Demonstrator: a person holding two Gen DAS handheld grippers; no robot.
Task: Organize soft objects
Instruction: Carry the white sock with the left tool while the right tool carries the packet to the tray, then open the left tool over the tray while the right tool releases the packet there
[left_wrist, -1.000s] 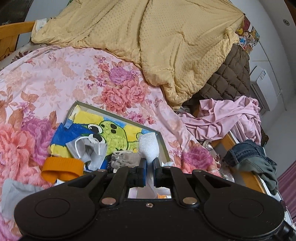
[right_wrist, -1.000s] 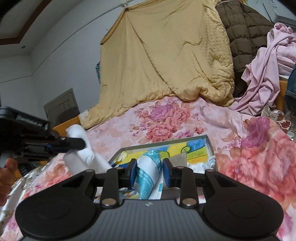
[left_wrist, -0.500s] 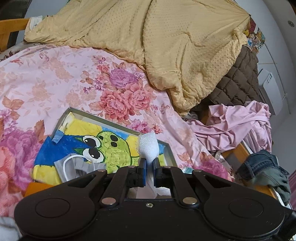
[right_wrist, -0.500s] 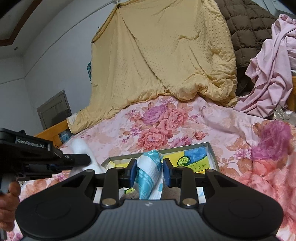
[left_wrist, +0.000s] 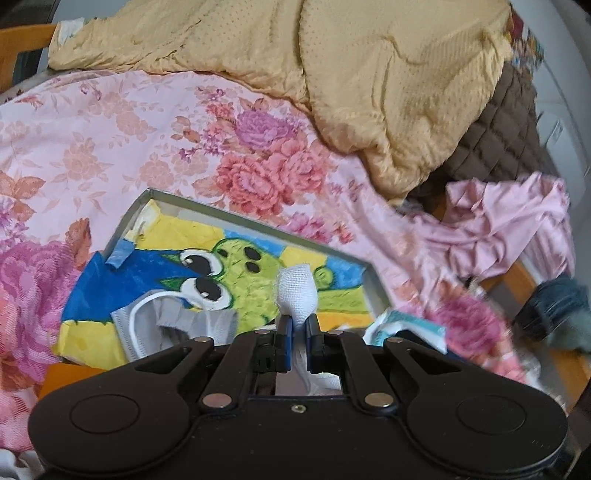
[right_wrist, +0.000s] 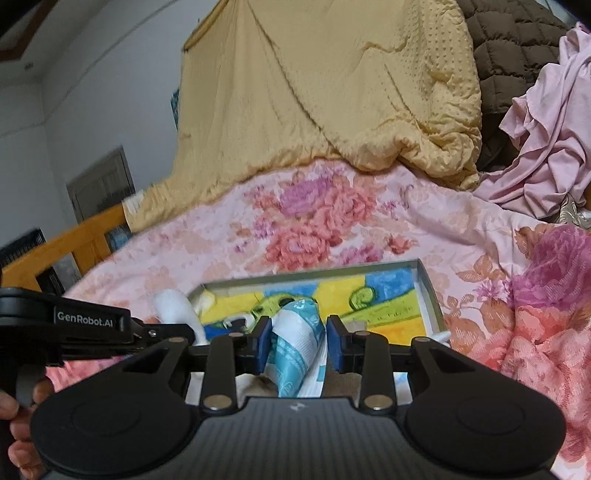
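Note:
My left gripper is shut on a white gauze cloth and holds it above the near edge of a shallow grey tray lined with a green cartoon picture. A grey face mask lies in the tray. My right gripper is shut on a white and teal soft packet, held over the tray. The left gripper and its gauze show at the left of the right wrist view. The packet shows at the right of the left wrist view.
The tray lies on a pink floral bedspread. A yellow quilt and a brown quilted blanket are piled behind. Pink clothing and dark denim lie at the right. An orange item sits at the near left.
Both grippers have moved forward over the tray with their loads still held. The tray now fills more of each view, and the grey sock and orange item have dropped below the left view.

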